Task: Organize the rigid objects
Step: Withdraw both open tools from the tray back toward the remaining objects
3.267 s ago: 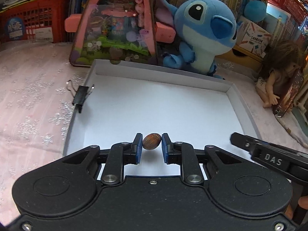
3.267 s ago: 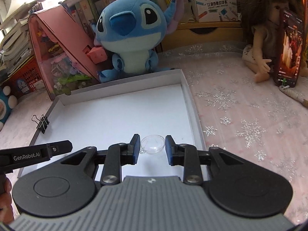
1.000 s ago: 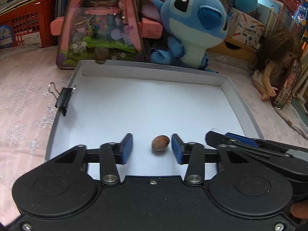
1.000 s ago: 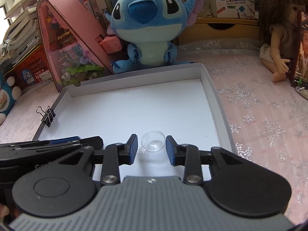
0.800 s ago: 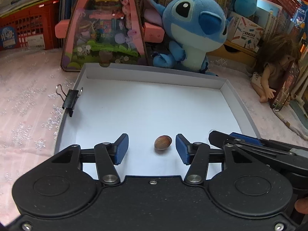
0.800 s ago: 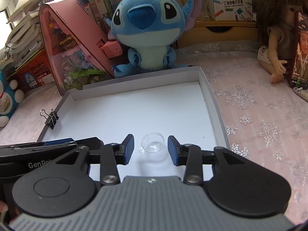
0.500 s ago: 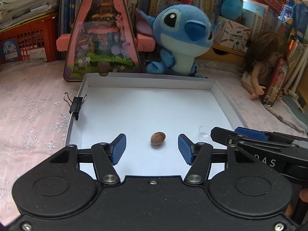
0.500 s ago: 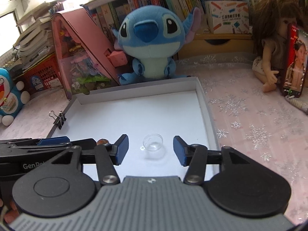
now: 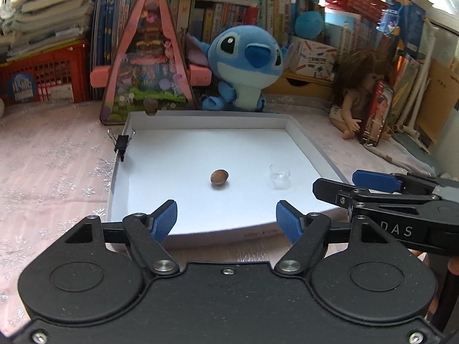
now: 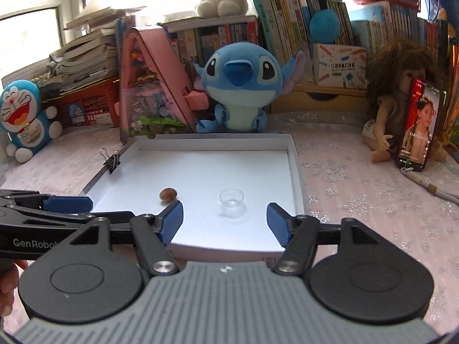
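Note:
A brown nut [image 9: 219, 177] [image 10: 168, 194] lies on the floor of the white tray [image 9: 206, 120] [image 10: 212, 142], left of a small clear glass cup [image 9: 279, 173] [image 10: 231, 199]. My left gripper [image 9: 226, 221] hangs over the tray's near edge, well short of the nut, its jaws opening with nothing between them. My right gripper [image 10: 225, 220] is likewise pulled back from the cup, jaws opening and empty. Each gripper shows at the edge of the other's view.
A black binder clip [image 9: 122, 143] [image 10: 112, 160] grips the tray's left wall. Behind the tray stand a blue plush toy [image 10: 241, 86], a pink triangular toy house [image 9: 146, 66] and shelves of books. A doll [image 10: 393, 109] with a phone [image 10: 418, 129] sits at the right on pink cloth.
Both grippers let go, the left of the nut and the right of the glass cup, widened their jaws and drew back and up from the tray. Nut and cup stay on the tray floor.

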`<state>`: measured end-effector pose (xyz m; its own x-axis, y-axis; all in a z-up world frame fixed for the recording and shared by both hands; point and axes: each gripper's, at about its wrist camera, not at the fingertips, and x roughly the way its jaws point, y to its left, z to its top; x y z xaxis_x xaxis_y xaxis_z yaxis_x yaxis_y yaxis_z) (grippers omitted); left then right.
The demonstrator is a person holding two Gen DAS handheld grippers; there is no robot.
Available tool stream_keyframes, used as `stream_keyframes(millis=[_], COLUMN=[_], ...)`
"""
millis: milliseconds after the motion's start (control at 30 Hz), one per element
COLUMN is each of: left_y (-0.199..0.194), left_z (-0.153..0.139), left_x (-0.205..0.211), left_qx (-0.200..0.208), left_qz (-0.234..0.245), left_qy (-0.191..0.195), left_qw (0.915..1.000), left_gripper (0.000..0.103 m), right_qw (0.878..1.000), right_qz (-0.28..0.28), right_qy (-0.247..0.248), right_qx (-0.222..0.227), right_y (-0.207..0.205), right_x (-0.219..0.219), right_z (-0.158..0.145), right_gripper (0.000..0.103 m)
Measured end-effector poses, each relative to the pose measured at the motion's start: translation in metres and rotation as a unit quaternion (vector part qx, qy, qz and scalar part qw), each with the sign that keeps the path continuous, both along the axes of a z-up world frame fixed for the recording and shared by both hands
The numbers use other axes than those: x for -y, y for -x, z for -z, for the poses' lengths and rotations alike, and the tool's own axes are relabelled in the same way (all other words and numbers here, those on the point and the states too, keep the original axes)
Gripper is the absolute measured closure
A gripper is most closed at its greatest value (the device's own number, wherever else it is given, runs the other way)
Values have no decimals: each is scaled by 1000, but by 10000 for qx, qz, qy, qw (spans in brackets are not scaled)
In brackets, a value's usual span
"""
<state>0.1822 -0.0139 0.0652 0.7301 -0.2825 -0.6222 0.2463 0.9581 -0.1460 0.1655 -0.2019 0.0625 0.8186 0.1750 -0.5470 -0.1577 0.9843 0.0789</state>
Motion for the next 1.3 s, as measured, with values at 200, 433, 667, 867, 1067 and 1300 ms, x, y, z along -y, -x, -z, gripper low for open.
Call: stream_keyframes(millis=[200,433,667,867,1067,1300], left_y=[30,58,80,97,109,122], left_z=[0,5,9,12,20,29], left_x=[-3,-8,-14,-16,-21,-34], left_qx=[229,399,490,622,601,623], left_qz=[66,97,140,212,203,95], left_qy=[-15,37,76,3,5,-37], left_qw=[9997,9992,9987,9978,9980,9980], left_gripper=[26,22,18,17,17,17], right_qw=[9996,9989,9985,9989,9989,9992], right_qz=[-63,-51,-68,-75,-37,74], right_qy=[169,234,213,97,123,70], right_qx=[226,401,498,461,446,395], right_y=[25,49,68,80,92,106], right_x=[-3,-4,-5,-6,-7,2], right_z=[-1,3,7,14,21,31], right_gripper=[23,18,14,14,14,8])
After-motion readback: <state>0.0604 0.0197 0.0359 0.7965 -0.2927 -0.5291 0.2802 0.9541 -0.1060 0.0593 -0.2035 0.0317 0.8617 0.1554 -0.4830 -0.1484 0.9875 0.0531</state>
